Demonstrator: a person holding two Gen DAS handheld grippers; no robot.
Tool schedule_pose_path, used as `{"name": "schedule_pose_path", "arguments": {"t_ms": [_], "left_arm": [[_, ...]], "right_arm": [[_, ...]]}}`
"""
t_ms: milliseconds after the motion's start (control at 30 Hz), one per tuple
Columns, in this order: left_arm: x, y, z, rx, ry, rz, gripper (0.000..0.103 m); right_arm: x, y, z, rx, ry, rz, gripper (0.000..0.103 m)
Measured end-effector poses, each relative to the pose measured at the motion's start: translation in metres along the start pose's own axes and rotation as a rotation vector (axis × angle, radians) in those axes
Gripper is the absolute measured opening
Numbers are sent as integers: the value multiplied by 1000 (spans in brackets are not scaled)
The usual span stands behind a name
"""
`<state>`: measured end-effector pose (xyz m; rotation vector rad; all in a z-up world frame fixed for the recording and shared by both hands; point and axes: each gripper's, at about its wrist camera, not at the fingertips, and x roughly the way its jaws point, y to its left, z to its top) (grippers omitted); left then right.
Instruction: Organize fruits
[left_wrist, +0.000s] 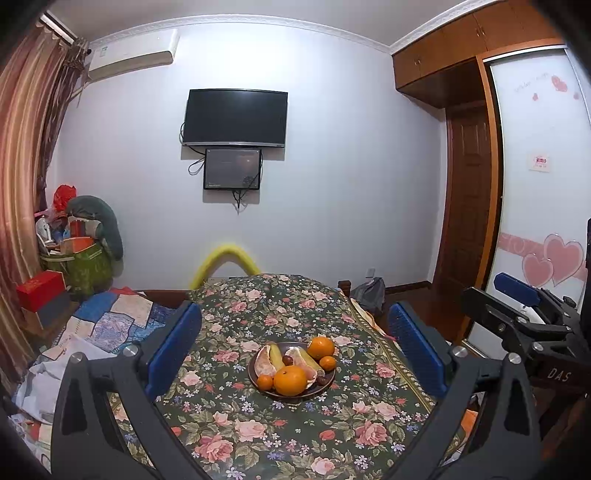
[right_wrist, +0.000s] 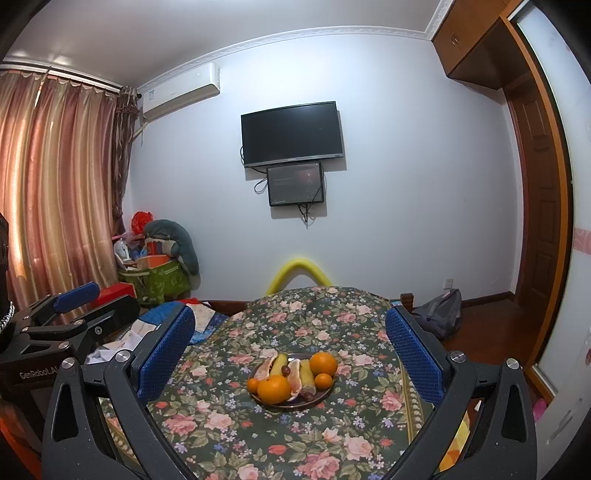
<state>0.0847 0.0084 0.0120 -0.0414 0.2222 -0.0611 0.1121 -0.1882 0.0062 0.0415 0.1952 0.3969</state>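
- Two grippers hovered side by side above the floral tablecloth (left_wrist: 258, 424), the left gripper (left_wrist: 295, 354) and the right gripper (right_wrist: 290, 354) both spread wide and holding nothing.
- Ahead of them, framed between each pair of blue pads but well apart from them, sat a dark plate (left_wrist: 255, 376).
- On it lay oranges (left_wrist: 290, 380), small tangerines, bananas (left_wrist: 275, 355) and peeled pomelo segments (left_wrist: 263, 362), heaped together.

Dark green cloth (left_wrist: 280, 435) with pink roses over the worktop; on it, brown plate (left_wrist: 255, 376) bearing orange oranges (left_wrist: 290, 380), yellow bananas (left_wrist: 275, 355). Blue pads (left_wrist: 173, 347) on black tongs. Beyond the plate, black television (left_wrist: 235, 117), striped pinkish curtains (right_wrist: 55, 184).
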Motion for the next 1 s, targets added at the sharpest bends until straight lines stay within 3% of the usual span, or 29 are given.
{"name": "schedule_pose_path", "arguments": {"t_ms": [1000], "left_arm": [[5, 1, -2, 3, 18, -20, 103]], "right_arm": [[4, -3, -1, 1, 16, -22, 103]]}}
